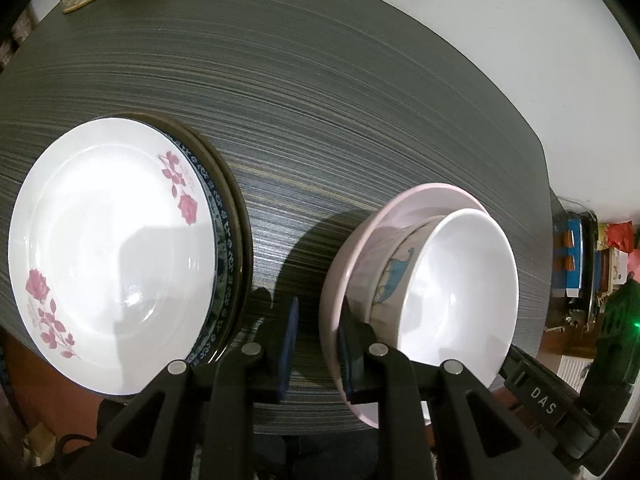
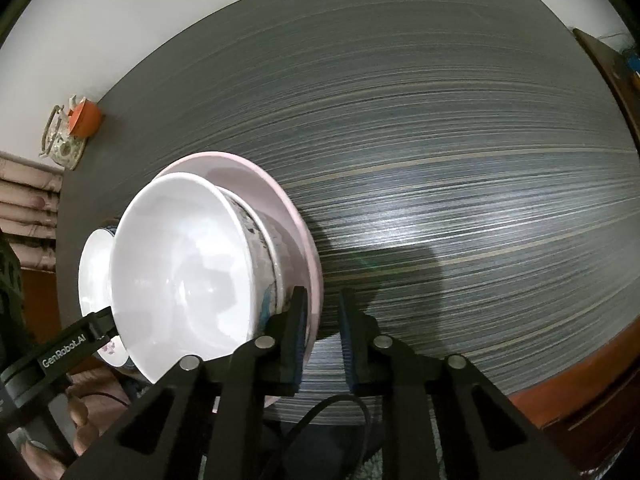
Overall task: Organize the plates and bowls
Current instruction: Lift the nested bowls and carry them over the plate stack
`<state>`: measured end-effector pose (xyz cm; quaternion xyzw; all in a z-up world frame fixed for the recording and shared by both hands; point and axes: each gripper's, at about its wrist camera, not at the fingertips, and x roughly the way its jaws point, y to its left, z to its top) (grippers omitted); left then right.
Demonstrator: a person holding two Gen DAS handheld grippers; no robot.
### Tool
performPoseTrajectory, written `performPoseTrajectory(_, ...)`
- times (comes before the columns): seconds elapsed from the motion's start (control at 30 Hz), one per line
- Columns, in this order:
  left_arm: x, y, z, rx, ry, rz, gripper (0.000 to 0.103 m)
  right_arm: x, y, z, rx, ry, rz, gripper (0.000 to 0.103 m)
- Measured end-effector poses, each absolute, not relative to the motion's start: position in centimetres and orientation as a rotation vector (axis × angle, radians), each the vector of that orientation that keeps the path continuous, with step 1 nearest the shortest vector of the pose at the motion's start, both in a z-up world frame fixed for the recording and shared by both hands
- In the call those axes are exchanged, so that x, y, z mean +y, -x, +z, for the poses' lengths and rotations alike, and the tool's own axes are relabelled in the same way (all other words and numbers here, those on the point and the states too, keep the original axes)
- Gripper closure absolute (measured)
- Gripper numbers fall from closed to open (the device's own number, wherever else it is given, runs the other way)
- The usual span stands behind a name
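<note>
A stack of plates sits at the table's near left, topped by a white plate with pink roses (image 1: pixel 108 256); a blue-patterned plate rim (image 1: pixel 224 248) and a dark plate lie under it. To its right a pink plate (image 1: pixel 424 196) carries a stack of white bowls (image 1: pixel 460 288), the lower one with a blue drawing. My left gripper (image 1: pixel 316 344) is open, its jaws either side of the pink plate's near-left rim. My right gripper (image 2: pixel 324 340) is open, straddling the pink plate's (image 2: pixel 304 224) right rim beside the bowls (image 2: pixel 180 264). The rose plate (image 2: pixel 94 268) peeks out behind them.
The dark striped table (image 1: pixel 320 100) stretches away from me, also in the right wrist view (image 2: pixel 460 180). A floral teapot and an orange cup (image 2: pixel 82 118) stand at its far corner. Cluttered shelves (image 1: pixel 592 264) lie beyond the right edge. White wall behind.
</note>
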<state>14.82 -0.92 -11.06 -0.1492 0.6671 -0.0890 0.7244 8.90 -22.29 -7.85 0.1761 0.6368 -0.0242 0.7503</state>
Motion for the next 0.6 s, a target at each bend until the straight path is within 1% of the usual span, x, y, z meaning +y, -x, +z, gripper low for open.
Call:
performPoseTrajectory(0.03,-0.86,-14.81,-11.09,1.472,0.332,-0.195,0.086,-22.27,-8.87,-7.82,1.39,-0.381,-0.047,0.09)
performPoseTrajectory(0.07,-0.89,-14.79,-11.08,1.469,0.33,-0.202,0.089,-22.09,-8.84,-7.77,1.388,-0.384,-0.041,0.091)
performPoseTrajectory(0.1,-0.93,-14.78,-11.08,1.467,0.332,-0.213,0.096,-22.28,-8.82,-7.81,1.387,-0.379,-0.039,0.092)
performPoseTrajectory(0.13,-1.1,-14.75,-11.04,1.465,0.334,-0.218,0.097,-22.05,-8.75,-7.71,1.383,-0.363,-0.043,0.092)
performPoseTrajectory(0.6,-1.72,-13.99,-10.7,1.439,0.31,-0.205,0.098,-21.42,-8.41,-7.59,1.359,-0.323,-0.061,0.092)
